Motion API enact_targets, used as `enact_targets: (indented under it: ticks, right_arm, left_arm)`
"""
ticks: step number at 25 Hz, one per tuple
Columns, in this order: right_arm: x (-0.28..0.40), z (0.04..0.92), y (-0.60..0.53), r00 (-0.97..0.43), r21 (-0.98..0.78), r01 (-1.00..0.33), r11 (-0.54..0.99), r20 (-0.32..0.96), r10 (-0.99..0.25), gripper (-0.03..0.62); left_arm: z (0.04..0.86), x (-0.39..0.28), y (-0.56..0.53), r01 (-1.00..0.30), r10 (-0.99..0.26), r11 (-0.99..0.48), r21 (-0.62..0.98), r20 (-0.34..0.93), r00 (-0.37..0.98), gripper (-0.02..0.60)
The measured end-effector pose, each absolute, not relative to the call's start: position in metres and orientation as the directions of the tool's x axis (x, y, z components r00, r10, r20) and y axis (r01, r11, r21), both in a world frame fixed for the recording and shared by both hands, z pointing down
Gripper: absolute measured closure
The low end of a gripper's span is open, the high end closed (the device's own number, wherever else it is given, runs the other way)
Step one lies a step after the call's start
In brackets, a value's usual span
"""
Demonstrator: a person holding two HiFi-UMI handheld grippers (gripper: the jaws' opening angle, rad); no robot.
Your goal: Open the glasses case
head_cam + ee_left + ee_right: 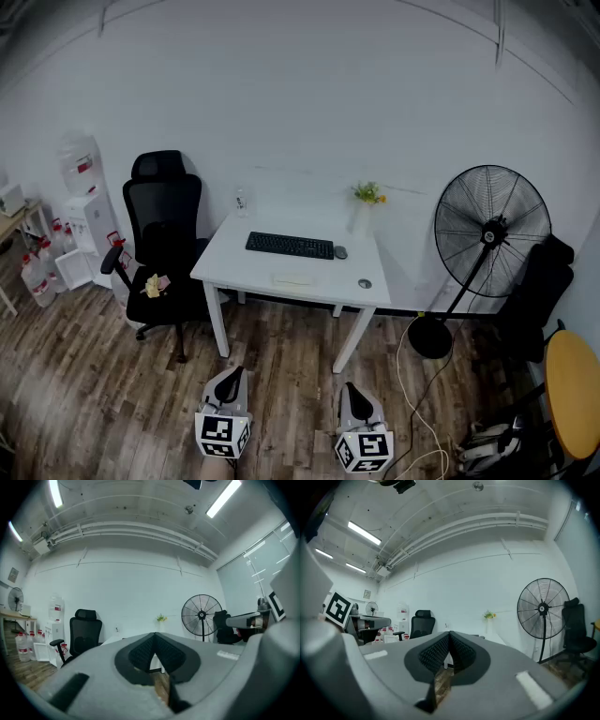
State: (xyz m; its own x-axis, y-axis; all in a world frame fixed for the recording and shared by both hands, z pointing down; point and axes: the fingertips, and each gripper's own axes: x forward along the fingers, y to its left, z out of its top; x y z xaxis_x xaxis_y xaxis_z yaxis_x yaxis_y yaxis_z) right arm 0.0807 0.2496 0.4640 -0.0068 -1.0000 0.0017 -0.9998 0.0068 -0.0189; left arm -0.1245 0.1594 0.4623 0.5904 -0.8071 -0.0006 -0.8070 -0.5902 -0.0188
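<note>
1. Left gripper: jaws together, the ribbed pads meeting at the tips, with nothing between them. It is held level and faces the room.
2. Right gripper: jaws likewise closed tip to tip and empty, also level.
3. Head view: both grippers sit low in the frame, side by side over the wooden floor, marker cubes toward the camera. Both are well short of the desk and touch nothing.
4. Glasses case: a pale, flat oblong lying on the white desk near its front edge, about midway along it. It is too small to tell how the lid sits.
5. Also on the desk:
   - a black keyboard behind the case;
   - a mouse just right of the keyboard;
   - a small round object near the front right corner;
   - a vase of flowers at the back right;
   - a clear bottle at the back left.
6. Left of the desk: a black office chair with something small and yellow on its seat. Farther left, a water dispenser stands against the wall.
7. Right of the desk: a black pedestal fan on a round base.
</note>
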Motion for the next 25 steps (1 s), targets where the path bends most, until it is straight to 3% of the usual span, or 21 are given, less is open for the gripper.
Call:
enact_targets:
  ticks: [25]
  right_arm:
    - [0.076, 0.475, 0.259, -0.018, -0.031, -0.999, 0.017, 0.017, -1.0, 0.585]
  left_arm:
    - [0.47, -0.124, 0.176, -0.807, -0.808, -0.589, -0.038, 0.03, 0.588, 0.574]
